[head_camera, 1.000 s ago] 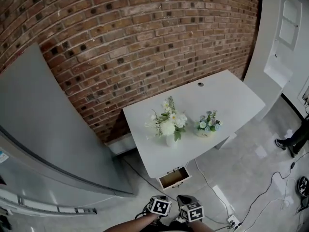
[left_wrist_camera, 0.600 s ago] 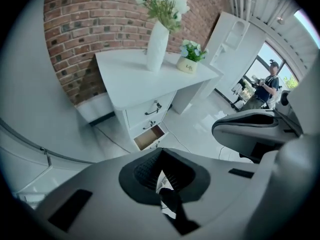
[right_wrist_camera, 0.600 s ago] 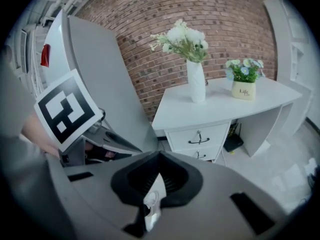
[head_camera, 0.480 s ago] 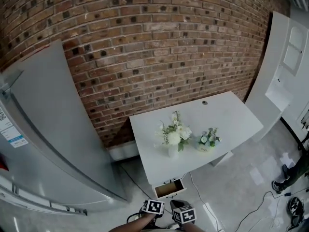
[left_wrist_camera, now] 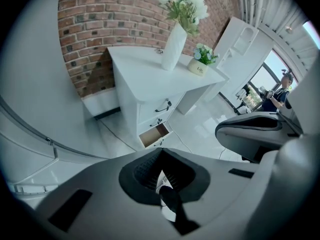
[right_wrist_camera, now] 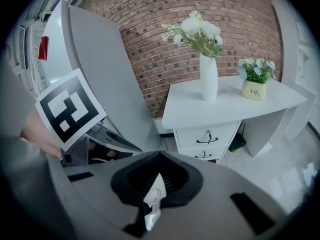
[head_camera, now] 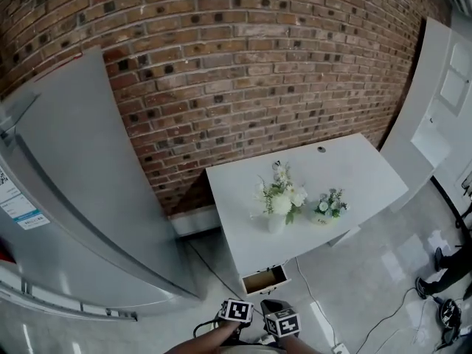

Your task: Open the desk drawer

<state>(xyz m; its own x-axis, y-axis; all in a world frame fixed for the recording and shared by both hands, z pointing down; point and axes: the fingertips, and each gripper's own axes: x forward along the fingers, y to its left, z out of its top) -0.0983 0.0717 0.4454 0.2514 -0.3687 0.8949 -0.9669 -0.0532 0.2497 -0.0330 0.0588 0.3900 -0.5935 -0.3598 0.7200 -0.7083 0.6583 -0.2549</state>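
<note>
Plainly the bottom drawer [left_wrist_camera: 154, 134] of the white bench [head_camera: 354, 172] stands pulled out, its wood-coloured inside showing and, as far as can be seen, holding nothing; the two drawers above it sit flush. It is low at the bench's front corner, close to the floor and well apart from both grippers. It looks like a stiff, light box that should slide straight along its runners rather than flex. The place to take it is the thin dark bow handle [left_wrist_camera: 160, 143] in the middle of its front, hooked or pinched from above and drawn level. A jerk could rock the tall vase [head_camera: 276, 222] and the small flower pot [head_camera: 322, 216] standing on top. The left gripper [left_wrist_camera: 161, 170] hangs over the floor with its jaws brought together, only a narrow slit between the ribbed pads, and nothing caught there. The right gripper [right_wrist_camera: 159, 171] reads the same: jaws together, empty, touching nothing, a shoe showing through the slit. To take the handle, either pair would first have to part.
</note>
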